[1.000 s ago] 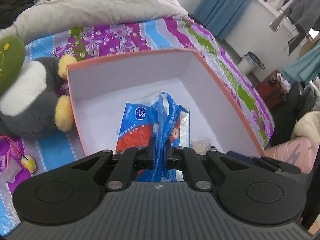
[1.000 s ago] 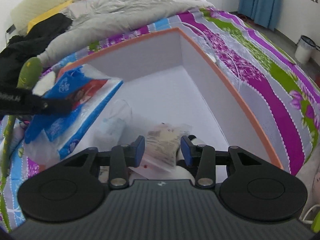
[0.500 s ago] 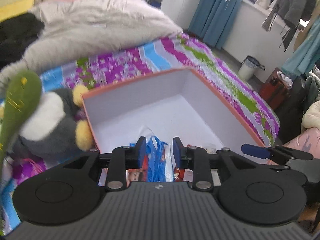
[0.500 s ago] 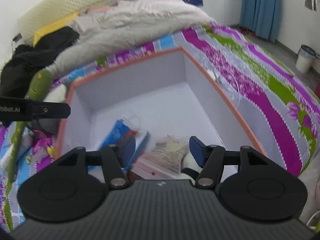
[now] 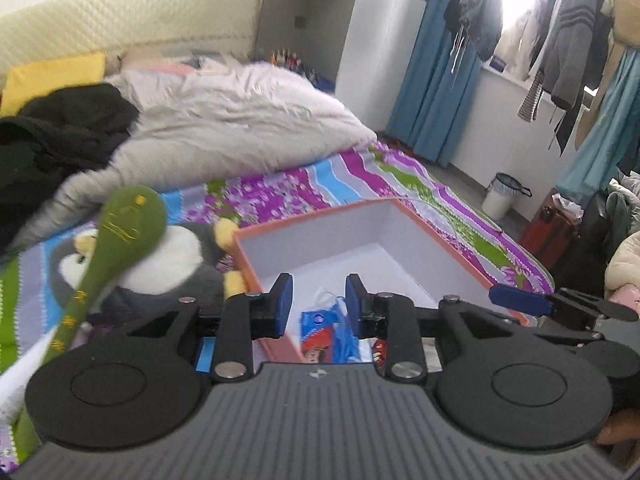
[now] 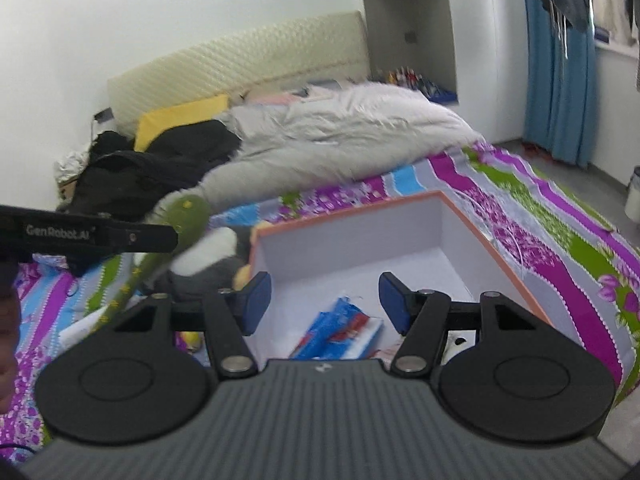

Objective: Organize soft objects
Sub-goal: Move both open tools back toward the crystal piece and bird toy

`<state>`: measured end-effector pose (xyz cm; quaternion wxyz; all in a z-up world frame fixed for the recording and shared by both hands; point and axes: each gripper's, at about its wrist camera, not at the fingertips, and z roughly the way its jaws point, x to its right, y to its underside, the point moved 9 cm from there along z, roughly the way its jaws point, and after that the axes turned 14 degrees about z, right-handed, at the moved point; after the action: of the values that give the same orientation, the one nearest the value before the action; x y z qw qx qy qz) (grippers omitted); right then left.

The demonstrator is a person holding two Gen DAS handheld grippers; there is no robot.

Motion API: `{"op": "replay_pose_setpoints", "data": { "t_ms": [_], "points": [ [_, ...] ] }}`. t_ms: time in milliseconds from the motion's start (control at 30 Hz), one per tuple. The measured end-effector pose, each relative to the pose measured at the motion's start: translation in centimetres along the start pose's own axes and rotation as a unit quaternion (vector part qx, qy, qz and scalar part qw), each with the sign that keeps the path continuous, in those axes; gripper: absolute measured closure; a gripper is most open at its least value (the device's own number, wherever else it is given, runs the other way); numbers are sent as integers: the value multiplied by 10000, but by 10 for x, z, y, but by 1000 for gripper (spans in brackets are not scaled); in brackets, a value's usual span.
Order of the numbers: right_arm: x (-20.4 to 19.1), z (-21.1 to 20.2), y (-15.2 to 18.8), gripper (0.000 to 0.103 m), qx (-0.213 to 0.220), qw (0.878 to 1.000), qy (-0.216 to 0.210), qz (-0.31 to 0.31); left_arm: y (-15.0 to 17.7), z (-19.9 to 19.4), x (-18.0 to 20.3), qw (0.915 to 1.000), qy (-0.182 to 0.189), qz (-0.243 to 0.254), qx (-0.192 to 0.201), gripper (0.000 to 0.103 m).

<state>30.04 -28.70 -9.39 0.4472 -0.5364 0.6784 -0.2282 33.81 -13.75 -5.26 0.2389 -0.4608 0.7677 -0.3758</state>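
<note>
Both of your tools hovering over the orange box point(image 6: 504, 248), left hand-held gripper point(image 5: 319, 304) gaping empty, right hand-held gripper point(image 6: 325, 305) spread wide, tissue pack point(image 6: 340, 332) lying inside, plush penguin point(image 5: 168, 260) sitting beside.

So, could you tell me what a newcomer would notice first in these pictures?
Probably the orange-rimmed white cardboard box on the striped floral bedspread, with a blue-and-red tissue pack inside. Beside its left wall lies a grey-and-white plush penguin under a green plush stick.

Tissue pack point(image 6: 340, 330) lies in box point(image 6: 500, 246); plush penguin point(image 5: 172, 264) left of it.
</note>
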Motion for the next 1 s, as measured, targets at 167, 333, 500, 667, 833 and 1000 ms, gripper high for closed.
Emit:
{"op": "replay_pose_setpoints", "data": {
  "t_ms": [167, 333, 500, 667, 833, 1000],
  "points": [
    [-19, -14, 9, 41, 86, 9997, -204, -101, 21, -37, -13, 9995, -233, -61, 181, 69],
    [-39, -28, 28, 41, 156, 9989, -365, -238, 45, -68, -26, 9985, -406, -207, 316, 69],
    [-58, -37, 45, 41, 146, 9983, -504, -248, 66, -94, -37, 9968, -583, -376, 409, 69],
    [-73, -42, 63, 41, 86, 9977, -621, -273, 98, -103, -48, 9953, -691, -594, 326, 62],
    [-84, -38, 81, 41, -57, 9970, -695, -339, 132, -106, -57, 9940, -807, -729, 129, 62],
    [-100, -41, 103, 41, -222, 9948, -873, -469, 165, -117, -68, 9907, -915, -1009, 14, 62]
  ]
}}
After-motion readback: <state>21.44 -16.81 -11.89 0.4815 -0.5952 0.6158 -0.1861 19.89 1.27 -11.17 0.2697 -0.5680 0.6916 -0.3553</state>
